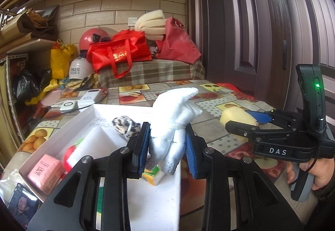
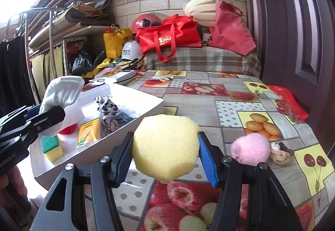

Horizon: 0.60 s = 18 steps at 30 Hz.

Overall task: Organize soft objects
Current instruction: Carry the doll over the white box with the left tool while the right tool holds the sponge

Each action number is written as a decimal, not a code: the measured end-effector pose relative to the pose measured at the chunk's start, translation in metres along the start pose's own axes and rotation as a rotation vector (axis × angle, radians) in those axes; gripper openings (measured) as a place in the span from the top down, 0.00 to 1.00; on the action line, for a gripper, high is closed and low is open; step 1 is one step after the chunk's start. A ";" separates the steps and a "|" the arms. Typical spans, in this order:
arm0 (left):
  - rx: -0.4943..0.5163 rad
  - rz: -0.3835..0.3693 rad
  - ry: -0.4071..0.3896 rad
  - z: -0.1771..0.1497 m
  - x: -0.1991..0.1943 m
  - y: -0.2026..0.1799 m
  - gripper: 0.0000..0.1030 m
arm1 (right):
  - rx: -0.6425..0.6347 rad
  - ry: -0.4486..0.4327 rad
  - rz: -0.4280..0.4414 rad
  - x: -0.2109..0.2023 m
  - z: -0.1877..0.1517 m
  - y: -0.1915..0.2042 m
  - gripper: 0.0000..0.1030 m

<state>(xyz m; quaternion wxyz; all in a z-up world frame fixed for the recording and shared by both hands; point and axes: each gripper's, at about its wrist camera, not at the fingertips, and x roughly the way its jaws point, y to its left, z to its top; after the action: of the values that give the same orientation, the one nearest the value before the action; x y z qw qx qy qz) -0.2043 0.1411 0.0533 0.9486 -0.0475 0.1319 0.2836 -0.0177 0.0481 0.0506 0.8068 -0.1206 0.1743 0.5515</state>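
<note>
My left gripper (image 1: 167, 147) is shut on a rolled white cloth glove (image 1: 174, 118) and holds it above the near corner of the white box (image 1: 73, 124). It also shows in the right wrist view (image 2: 60, 90). My right gripper (image 2: 165, 157) is shut on a yellow sponge (image 2: 165, 145) above the table, right of the box (image 2: 144, 109). The sponge also shows in the left wrist view (image 1: 236, 119). The box holds a patterned cloth bundle (image 2: 108, 113), a yellow packet (image 2: 90, 132), a green-and-yellow scrub sponge (image 2: 51, 146), a red-and-white plush (image 1: 73, 154) and a pink pack (image 1: 46, 170).
A pink fluffy ball (image 2: 250, 148) and a small beige knotted toy (image 2: 280, 154) lie on the fruit-print tablecloth (image 2: 230, 105) to the right. White devices (image 1: 83, 101) sit behind the box. Red bags (image 1: 119, 53) are piled on a covered bench behind. A dark door (image 1: 261, 21) stands on the right.
</note>
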 end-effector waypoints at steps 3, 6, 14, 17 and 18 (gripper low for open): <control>-0.005 0.026 0.002 -0.001 -0.001 0.011 0.70 | -0.023 0.003 0.024 0.005 0.002 0.013 0.43; -0.022 0.051 0.005 -0.001 -0.001 0.024 0.70 | -0.038 0.006 0.045 0.010 0.003 0.024 0.43; -0.053 0.100 0.023 -0.004 0.003 0.047 0.70 | -0.055 0.014 0.083 0.020 0.006 0.042 0.43; -0.064 0.110 0.037 -0.004 0.008 0.054 0.70 | -0.055 0.013 0.098 0.024 0.008 0.045 0.43; -0.064 0.117 0.040 -0.004 0.009 0.056 0.70 | -0.054 0.013 0.103 0.026 0.009 0.047 0.43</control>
<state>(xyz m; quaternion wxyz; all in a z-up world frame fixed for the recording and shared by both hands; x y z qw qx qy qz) -0.2286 0.1920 0.0462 0.9256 -0.0756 0.1442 0.3417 -0.0517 0.0902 0.0479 0.7727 -0.1368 0.1703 0.5961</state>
